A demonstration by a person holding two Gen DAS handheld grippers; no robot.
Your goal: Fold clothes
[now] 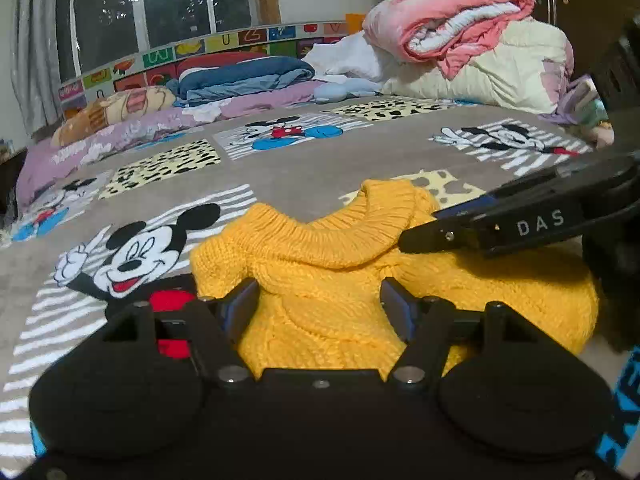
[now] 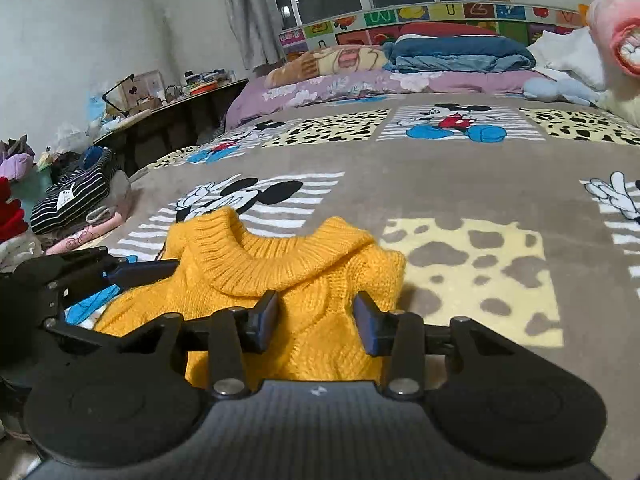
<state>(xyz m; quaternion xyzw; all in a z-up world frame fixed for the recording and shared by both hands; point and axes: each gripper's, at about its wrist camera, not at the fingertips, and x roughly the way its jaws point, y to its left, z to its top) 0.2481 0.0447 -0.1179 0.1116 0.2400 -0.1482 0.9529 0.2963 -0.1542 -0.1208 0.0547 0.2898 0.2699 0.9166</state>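
Observation:
A yellow knit sweater [image 1: 332, 248] with a thick ribbed collar lies bunched on the cartoon-mouse bedspread [image 1: 304, 176]. My left gripper [image 1: 318, 304] is low over its near edge, jaws wide apart, with knit lying between the fingers and no pad pressing it. My right gripper [image 1: 420, 226] comes in from the right, its tips at the collar's right end. In the right wrist view the right gripper [image 2: 316, 314] stands open astride the sweater [image 2: 288, 264], with fabric between its blue pads. The left gripper [image 2: 152, 270] lies at the sweater's left edge.
Pink and cream quilts [image 1: 460, 28] are piled at the far right of the bed. Folded blue bedding [image 1: 244, 74] and pillows line the headboard. A striped garment [image 2: 76, 196] and other clothes lie off the bed's left edge, near a cluttered desk [image 2: 168, 96].

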